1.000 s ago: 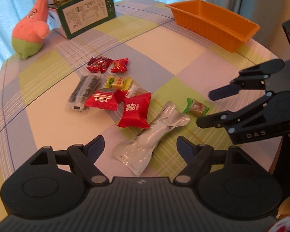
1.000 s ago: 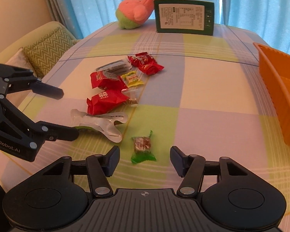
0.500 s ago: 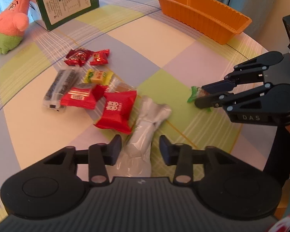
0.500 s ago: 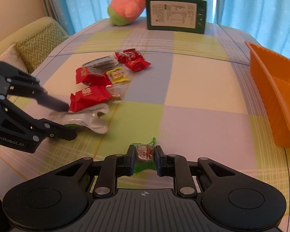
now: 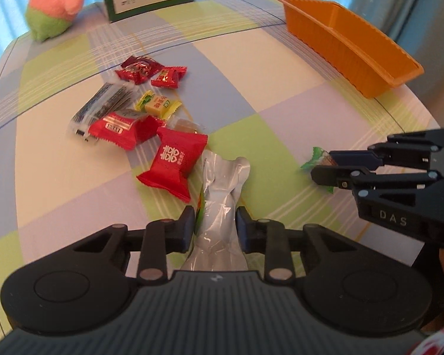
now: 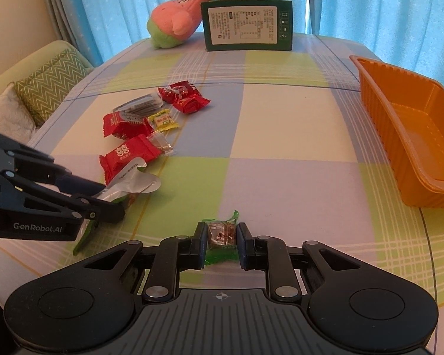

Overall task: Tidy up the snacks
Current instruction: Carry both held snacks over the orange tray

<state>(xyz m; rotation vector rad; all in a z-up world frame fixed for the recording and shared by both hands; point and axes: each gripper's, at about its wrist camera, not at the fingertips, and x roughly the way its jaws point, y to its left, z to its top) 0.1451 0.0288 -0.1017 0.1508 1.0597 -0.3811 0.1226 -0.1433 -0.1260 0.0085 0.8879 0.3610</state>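
My left gripper is shut on a long silver pouch, which also shows in the right wrist view. My right gripper is shut on a small green-wrapped candy, seen from the left wrist view between the right fingers. Several snacks lie in a loose pile: a big red packet, a red bar, a yellow candy, a dark striped pack, two red candies. An empty orange tray stands at the right.
A green box and a pink and green plush stand at the table's far edge. A sofa with a zigzag cushion is beyond the left edge. Blue curtains hang behind.
Both grippers closed: the left around the silver pouch, the right around the green candy. Both have lifted slightly and the pouch now tilts up off the cloth.
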